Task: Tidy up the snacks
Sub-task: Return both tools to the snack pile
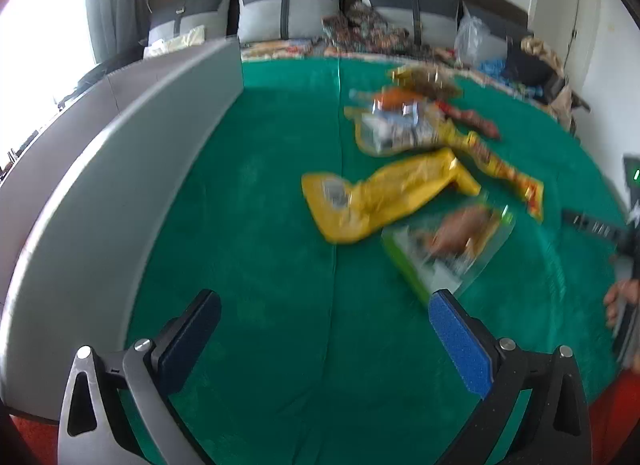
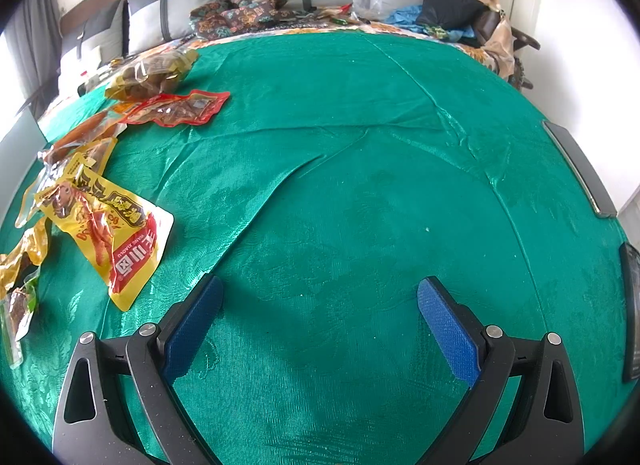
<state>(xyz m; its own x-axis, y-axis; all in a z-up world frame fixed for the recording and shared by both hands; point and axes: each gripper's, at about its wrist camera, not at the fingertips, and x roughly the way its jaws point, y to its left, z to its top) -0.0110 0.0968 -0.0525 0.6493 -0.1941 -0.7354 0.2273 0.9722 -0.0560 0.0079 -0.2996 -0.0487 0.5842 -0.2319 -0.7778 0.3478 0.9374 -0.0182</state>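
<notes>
Lying unsorted on the green cloth (image 2: 360, 169), snack packets (image 1: 400, 193) are awaiting pickup (grey bin (image 1: 132, 169) apparently unfilled); left gripper (image 1: 324, 329) and right gripper (image 2: 320, 317) are gaping, empty.

The green cloth (image 2: 360, 185) under me is satiny, woven and creased. My snack packets (image 2: 108, 233) are glossy, crinkled plastic film. My left gripper (image 1: 324, 337) carries rough blue pads (image 1: 460, 345) on matt black plastic with shiny metal pins.
</notes>
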